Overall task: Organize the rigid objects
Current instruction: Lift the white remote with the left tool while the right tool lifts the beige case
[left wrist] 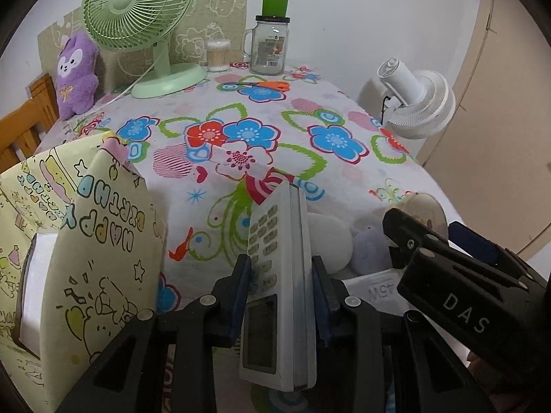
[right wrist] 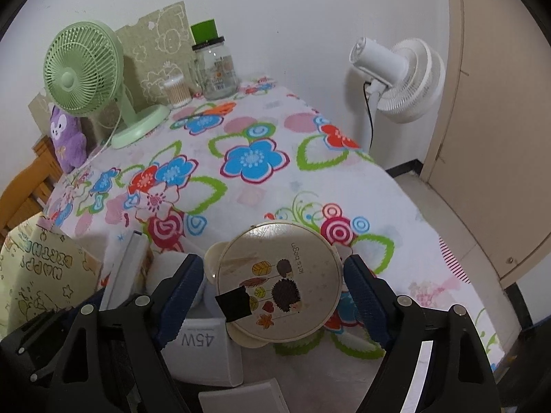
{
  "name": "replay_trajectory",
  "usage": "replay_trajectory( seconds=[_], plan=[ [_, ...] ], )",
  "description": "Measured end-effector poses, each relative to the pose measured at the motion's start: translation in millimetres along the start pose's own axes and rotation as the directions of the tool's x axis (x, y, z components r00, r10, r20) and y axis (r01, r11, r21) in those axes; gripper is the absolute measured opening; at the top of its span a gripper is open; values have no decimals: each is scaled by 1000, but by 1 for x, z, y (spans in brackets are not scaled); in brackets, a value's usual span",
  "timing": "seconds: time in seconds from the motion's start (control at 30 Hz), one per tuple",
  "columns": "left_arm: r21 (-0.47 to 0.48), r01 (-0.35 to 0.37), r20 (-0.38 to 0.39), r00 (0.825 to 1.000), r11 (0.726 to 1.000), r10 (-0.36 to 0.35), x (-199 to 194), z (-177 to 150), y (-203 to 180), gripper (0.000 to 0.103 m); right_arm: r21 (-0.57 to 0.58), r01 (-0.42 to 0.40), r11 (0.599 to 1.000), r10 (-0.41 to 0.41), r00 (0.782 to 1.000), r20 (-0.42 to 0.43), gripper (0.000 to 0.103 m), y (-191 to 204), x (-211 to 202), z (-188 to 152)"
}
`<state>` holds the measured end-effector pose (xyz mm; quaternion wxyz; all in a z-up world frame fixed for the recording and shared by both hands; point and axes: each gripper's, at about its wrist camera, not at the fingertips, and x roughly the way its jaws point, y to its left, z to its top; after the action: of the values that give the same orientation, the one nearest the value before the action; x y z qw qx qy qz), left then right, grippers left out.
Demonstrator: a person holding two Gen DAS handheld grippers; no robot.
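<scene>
The left tongs clamp a white rectangular remote control with grey buttons on edge, the right tongs grip a round cream hedgehog-print tin, above the flower-patterned table.

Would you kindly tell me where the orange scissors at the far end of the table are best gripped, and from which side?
Grip the scissors across the closed blades just by the orange handles, coming from above: they lie flat, and the looped handles are wider.
</scene>
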<state>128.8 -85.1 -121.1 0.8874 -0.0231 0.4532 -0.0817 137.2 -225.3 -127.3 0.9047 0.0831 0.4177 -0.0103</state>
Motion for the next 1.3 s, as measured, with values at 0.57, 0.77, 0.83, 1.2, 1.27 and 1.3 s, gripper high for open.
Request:
replay_trajectory(
  seconds=[0.57,0.77,0.83,1.2,1.27,1.3],
  plan=[
    [11,14,17,1000,1000,-14,-8,-2,-3,34,3,-12,1000,13,997,-70,56,0,1,-4],
    [-11,7,-9,1000,1000,-7,4,-1,3,34,-44,13,999,-16,998,-59,74,0,10,3],
    [-12,3,-9,1000,1000,-4,6,0,3,34,-40,-12,999,9,997,-74,79,1,17,5],
    [-32,-19,7,1000,999,20,16,5,6,35,-38,-21,999,16,994,-107,99,11,47,13],
    [-34,-19,10,1000,999,19,16,6,6,36,-25,-19,1000,16,993,-113,101,10,49,13],
    [-33,-19,10,1000,999,20,17,6,5,36,-30,-18,999,14,993,-114,101,10,50,13]
  ],
)
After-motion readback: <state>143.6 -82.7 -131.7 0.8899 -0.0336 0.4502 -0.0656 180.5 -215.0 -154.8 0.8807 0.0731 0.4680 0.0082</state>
